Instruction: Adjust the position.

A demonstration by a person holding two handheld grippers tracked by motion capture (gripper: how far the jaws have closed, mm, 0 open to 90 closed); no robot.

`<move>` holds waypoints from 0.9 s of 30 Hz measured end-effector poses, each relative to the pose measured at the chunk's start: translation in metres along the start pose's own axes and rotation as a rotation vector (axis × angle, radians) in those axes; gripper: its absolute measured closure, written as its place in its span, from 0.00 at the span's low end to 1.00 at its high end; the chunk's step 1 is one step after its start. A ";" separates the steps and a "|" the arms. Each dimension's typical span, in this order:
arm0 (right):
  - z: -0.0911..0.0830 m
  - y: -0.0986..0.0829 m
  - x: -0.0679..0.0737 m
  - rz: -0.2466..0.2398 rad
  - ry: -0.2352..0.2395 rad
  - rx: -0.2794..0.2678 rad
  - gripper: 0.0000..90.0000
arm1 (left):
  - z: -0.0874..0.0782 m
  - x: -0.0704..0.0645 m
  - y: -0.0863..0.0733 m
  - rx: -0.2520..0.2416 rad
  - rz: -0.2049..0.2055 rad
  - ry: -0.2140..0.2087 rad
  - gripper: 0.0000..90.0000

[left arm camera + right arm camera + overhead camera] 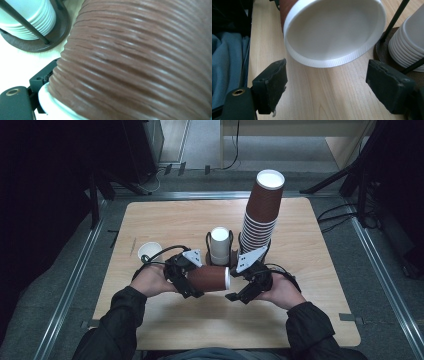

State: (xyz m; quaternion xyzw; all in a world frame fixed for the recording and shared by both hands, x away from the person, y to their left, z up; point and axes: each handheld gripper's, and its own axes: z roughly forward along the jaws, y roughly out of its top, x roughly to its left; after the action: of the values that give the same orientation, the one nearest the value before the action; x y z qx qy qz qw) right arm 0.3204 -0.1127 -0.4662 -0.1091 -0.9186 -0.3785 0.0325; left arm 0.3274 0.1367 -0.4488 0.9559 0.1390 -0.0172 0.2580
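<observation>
A brown ribbed paper cup [207, 278] with a white lid [227, 278] lies sideways above the table, and my left gripper [192, 281] is shut on its body. In the left gripper view the cup's ribbed wall [140, 62] is pressed close to the camera, with the lid's rim [52, 106] at the bottom left. My right gripper [236, 295] is open just right of the lid. In the right gripper view the lid [334, 32] faces the camera, just beyond the open right gripper [327, 85], untouched by either jaw.
A wire holder with a stack of white lids [220, 245] stands behind the hands, also seen as the lid stack [409, 50] and lid stack [30, 17]. A tall stack of brown cups [260, 215] rises to its right. One white lid-like piece [150, 251] lies at the left.
</observation>
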 end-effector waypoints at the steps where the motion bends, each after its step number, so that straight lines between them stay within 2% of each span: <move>1: 0.000 0.000 0.000 -0.008 -0.006 -0.004 0.19 | 0.000 0.000 0.000 0.010 0.001 0.001 0.08; 3: 0.000 0.001 0.001 -0.008 0.003 0.003 0.20 | 0.002 0.001 0.000 0.011 -0.003 -0.007 0.08; 4: 0.000 0.002 0.001 -0.021 -0.008 -0.002 0.20 | 0.002 0.002 -0.001 0.017 -0.003 -0.011 0.08; 8: 0.001 0.003 0.001 -0.030 -0.011 0.002 0.20 | 0.006 0.002 0.002 0.067 0.018 -0.017 0.08; 12: 0.004 0.003 0.002 -0.028 -0.006 0.017 0.20 | 0.014 0.000 0.006 0.078 0.025 -0.029 0.08; 14: 0.006 0.004 0.002 -0.045 -0.008 0.019 0.20 | 0.018 0.000 0.007 0.081 0.021 -0.046 0.08; 16: 0.008 0.004 0.002 -0.037 -0.003 0.027 0.20 | 0.022 -0.001 0.007 0.100 0.028 -0.042 0.08; 23: 0.013 0.007 0.006 -0.054 0.004 0.043 0.19 | 0.031 -0.010 0.012 0.126 0.049 -0.035 0.08; 27: 0.018 0.009 0.007 -0.068 0.018 0.053 0.19 | 0.033 -0.012 0.013 0.122 0.043 -0.041 0.08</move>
State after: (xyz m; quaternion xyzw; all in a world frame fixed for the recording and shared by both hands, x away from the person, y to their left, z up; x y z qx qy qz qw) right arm 0.3157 -0.0920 -0.4717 -0.0738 -0.9310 -0.3561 0.0308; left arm 0.3208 0.1062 -0.4698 0.9721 0.1118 -0.0395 0.2022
